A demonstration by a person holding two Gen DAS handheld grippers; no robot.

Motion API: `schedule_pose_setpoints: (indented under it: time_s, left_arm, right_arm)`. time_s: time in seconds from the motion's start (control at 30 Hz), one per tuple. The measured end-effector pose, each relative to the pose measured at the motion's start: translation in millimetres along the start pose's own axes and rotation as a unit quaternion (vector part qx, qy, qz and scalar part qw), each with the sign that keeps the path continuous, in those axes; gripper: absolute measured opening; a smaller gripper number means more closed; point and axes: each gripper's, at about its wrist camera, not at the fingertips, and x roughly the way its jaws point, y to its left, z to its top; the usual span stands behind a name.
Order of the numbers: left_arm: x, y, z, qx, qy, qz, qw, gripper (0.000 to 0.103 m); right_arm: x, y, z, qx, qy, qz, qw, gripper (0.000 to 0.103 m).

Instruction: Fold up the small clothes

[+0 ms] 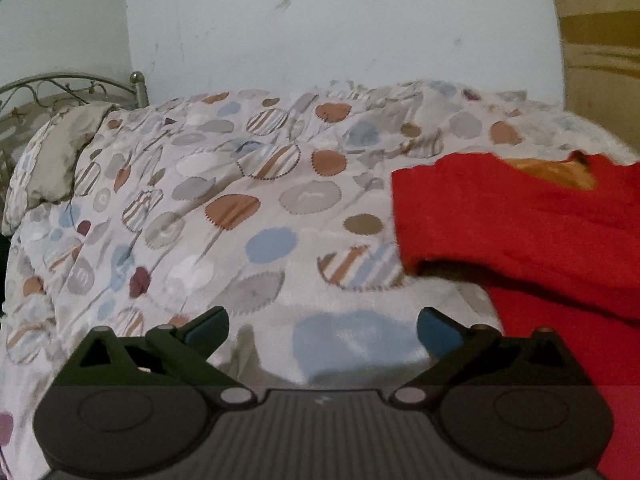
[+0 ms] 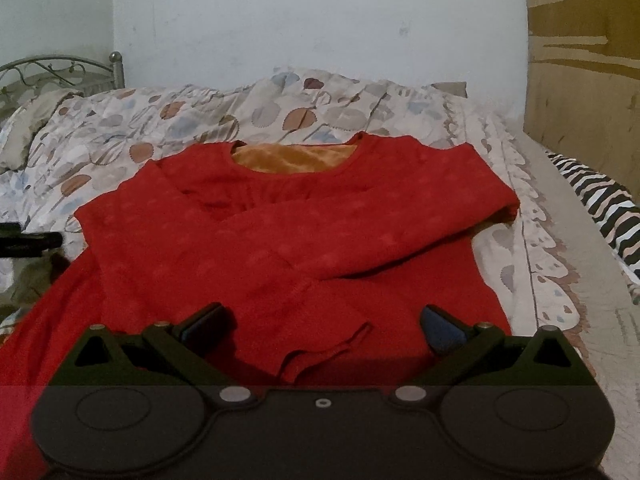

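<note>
a red long-sleeved top (image 2: 280,240) lies flat on a bed's patchwork-print quilt (image 1: 224,208), neck opening and orange lining (image 2: 288,158) toward the wall, both sleeves crossed over its chest. the left tongs (image 1: 322,330) hang wide apart and empty over the quilt just beside the garment's left edge. the right tongs (image 2: 324,326) stand apart over the lower body near a sleeve cuff (image 2: 320,356), gripping nothing. the sleeve step looks done; the next move likely calls for pinching the hem or a side and carrying it across. no brand, label or writing is legible.
</note>
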Motion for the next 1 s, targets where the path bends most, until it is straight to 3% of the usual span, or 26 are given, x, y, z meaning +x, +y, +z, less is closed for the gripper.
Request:
schedule_pose_setpoints:
  time_s: [0.17, 0.37, 0.43, 0.53, 0.77, 0.9, 1.0]
  left_arm:
    - [-55, 0, -21, -0.004, 0.004, -0.075, 0.9971, 0.103]
    - [-98, -5, -49, -0.028, 0.031, -0.183, 0.9823, 0.103]
    - [-103, -7, -59, -0.033, 0.042, -0.198, 0.9788, 0.102]
    - [-104, -12, -66, -0.039, 0.066, -0.184, 0.98, 0.102]
    - [-117, -13, -70, -0.066, 0.073, -0.193, 0.9763, 0.087]
    - [-118, -12, -75, -0.073, 0.091, -0.218, 0.969, 0.064]
    - [-115, -11, -77, -0.081, 0.113, -0.224, 0.9645, 0.047]
  right_arm:
    - [-21, -5, -7, 0.018, -0.008, -0.004, 1.0, 0.103]
    - [-84, -22, -46, 0.024, -0.05, -0.034, 0.998, 0.103]
    - [-104, -33, -64, 0.018, -0.053, -0.057, 0.997, 0.103]
    - [-124, -51, -84, 0.033, -0.052, -0.056, 0.997, 0.1]
    - [-143, -59, -96, 0.071, -0.054, -0.03, 0.996, 0.063]
    - [-144, -46, -98, 0.064, -0.055, -0.01, 0.996, 0.05]
    - [-143, -40, -99, 0.061, -0.053, -0.015, 0.997, 0.048]
